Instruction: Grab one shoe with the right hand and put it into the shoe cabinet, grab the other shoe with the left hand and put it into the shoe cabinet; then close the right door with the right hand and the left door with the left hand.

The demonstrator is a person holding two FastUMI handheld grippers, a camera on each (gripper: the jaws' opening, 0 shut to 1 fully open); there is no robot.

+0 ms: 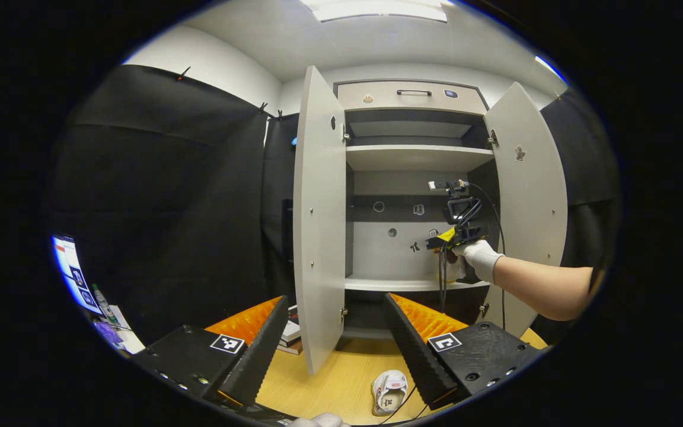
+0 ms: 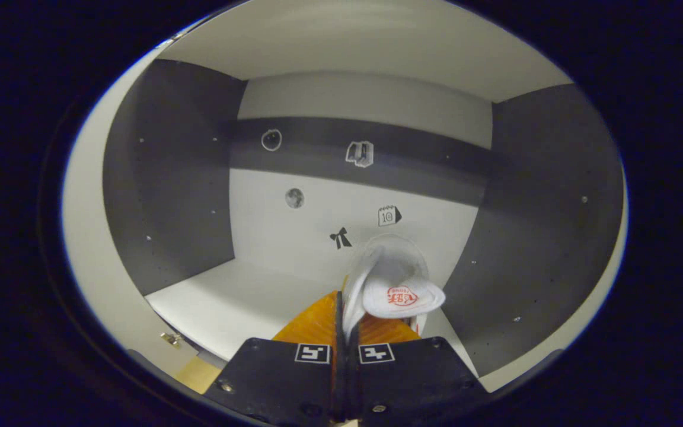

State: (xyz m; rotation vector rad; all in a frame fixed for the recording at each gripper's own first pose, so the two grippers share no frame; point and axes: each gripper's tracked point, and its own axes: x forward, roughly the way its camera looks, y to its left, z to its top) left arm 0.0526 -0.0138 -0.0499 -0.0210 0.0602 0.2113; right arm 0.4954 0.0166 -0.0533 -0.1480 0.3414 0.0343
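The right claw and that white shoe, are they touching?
Touching. The right gripper view shows the right claw shut on the shoe, pinching its edge between both fingers.

This is a recording booth set up like a home entryway, not a lived-in room. Black cloth [image 1: 158, 196] hangs as walls on both sides of a pale shoe cabinet [image 1: 415, 154] with both doors open, standing on a wooden floor [image 1: 335, 379]. A flat ceiling light panel [image 1: 377, 9] glows overhead, and a lit monitor [image 1: 72, 270] sits at far left (beside some clutter).
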